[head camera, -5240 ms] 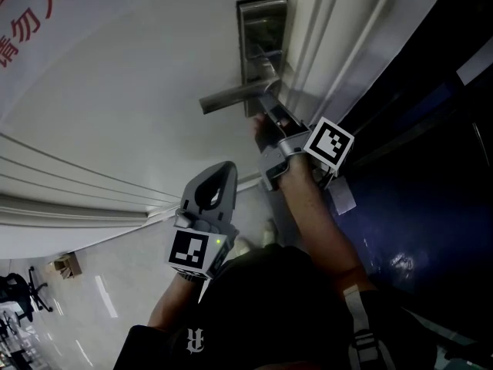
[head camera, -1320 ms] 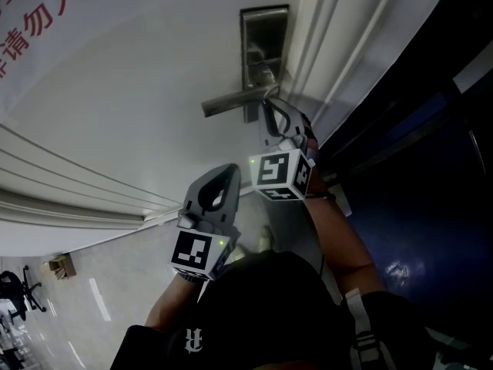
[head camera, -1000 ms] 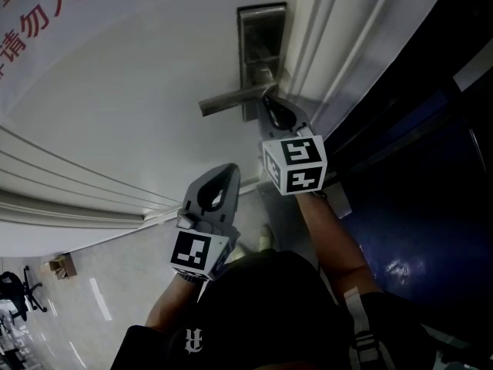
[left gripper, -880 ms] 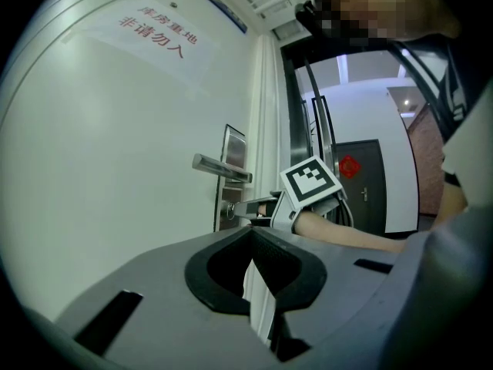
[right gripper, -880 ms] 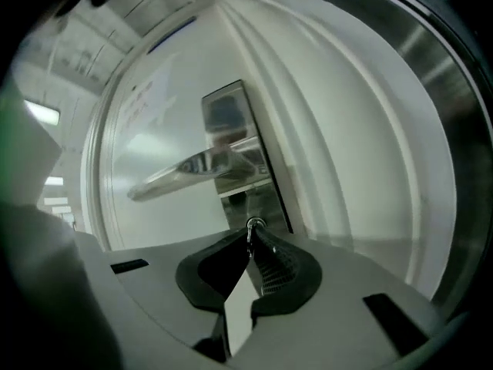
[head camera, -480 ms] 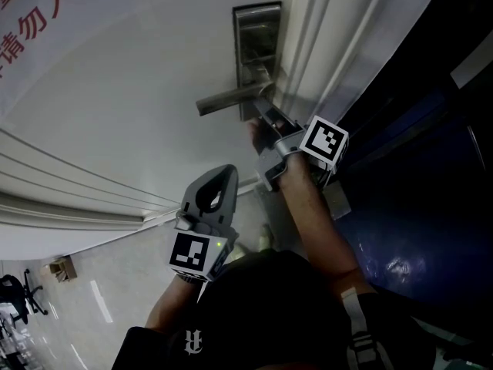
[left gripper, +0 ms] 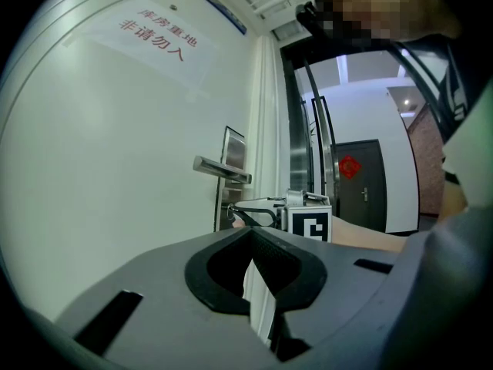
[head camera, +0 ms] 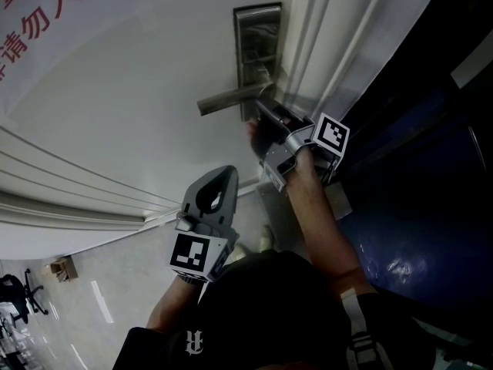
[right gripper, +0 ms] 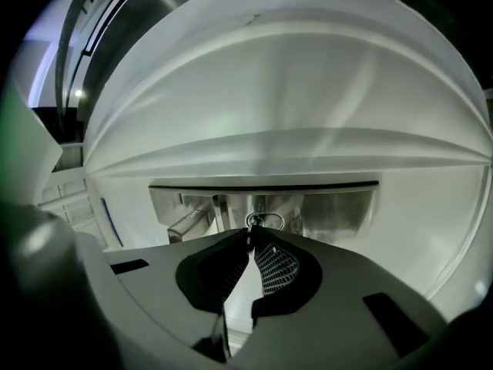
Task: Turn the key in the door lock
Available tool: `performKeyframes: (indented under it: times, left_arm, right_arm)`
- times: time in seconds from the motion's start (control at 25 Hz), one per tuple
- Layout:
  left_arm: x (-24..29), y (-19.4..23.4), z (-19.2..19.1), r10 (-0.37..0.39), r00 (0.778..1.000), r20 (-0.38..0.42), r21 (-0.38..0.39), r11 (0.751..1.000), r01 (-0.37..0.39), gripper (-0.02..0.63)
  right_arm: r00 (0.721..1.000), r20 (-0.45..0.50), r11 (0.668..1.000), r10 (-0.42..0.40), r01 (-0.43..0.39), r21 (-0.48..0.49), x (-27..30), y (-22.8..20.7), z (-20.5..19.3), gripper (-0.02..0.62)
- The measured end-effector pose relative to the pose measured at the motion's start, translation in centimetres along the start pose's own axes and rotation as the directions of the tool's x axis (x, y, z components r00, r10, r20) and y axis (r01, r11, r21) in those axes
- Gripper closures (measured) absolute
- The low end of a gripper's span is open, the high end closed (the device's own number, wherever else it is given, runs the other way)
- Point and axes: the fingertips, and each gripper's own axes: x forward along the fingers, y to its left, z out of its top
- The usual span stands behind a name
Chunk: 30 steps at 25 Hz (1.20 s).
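Note:
The steel lock plate [head camera: 258, 45] sits on the white door, with its lever handle [head camera: 229, 99] pointing left. Just below the handle, my right gripper [head camera: 264, 112] presses up to the plate, its marker cube [head camera: 331, 133] on the right of the wrist. In the right gripper view the jaws are shut on the small key [right gripper: 251, 229] at the lock [right gripper: 331, 210]; a metal ring [right gripper: 265, 220] shows just past the tips. My left gripper [head camera: 214, 195] hangs lower, apart from the door, shut on nothing. The left gripper view shows the handle [left gripper: 222, 169] and the right gripper [left gripper: 258, 210].
The white door frame [head camera: 331, 45] runs along the right of the lock, with a dark opening [head camera: 431, 168] beyond it. A paper notice with red characters [head camera: 38, 6] is stuck on the door at upper left. Pale floor [head camera: 92, 299] lies below.
My right gripper has rolled at the lock: its marker cube swung from the left of the wrist to the right. The left gripper has stayed where it was.

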Motion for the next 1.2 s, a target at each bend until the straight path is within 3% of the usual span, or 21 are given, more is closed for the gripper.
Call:
performKeyframes:
  times: [0.52, 0.92, 1.08, 1.2]
  left_arm:
    - [0.3, -0.2, -0.2, 0.005, 1.000, -0.001, -0.001, 1.000, -0.005, 0.600]
    - [1.4, 0.2, -0.9, -0.009, 1.000, -0.009, -0.062, 0.998, 0.008, 0.600]
    - [2.0, 0.5, -0.9, -0.006, 1.000, -0.012, -0.070, 0.998, 0.005, 0.600]
    - [2.6, 0.7, -1.1, 0.001, 1.000, -0.023, -0.071, 0.997, -0.003, 0.600]
  right_arm:
    - [0.996, -0.054, 0.995, 0.074, -0.077, -0.056, -0.1, 0.2, -0.1, 0.568]
    - [0.992, -0.087, 0.996, 0.087, -0.088, -0.014, -3.7, -0.4, -1.5, 0.561]
    - [0.992, -0.114, 0.992, 0.056, -0.068, -0.108, -5.4, -0.8, -2.5, 0.561]
    - [0.991, -0.131, 0.963, 0.012, -0.047, -0.266, -6.1, -0.5, -3.2, 0.563]
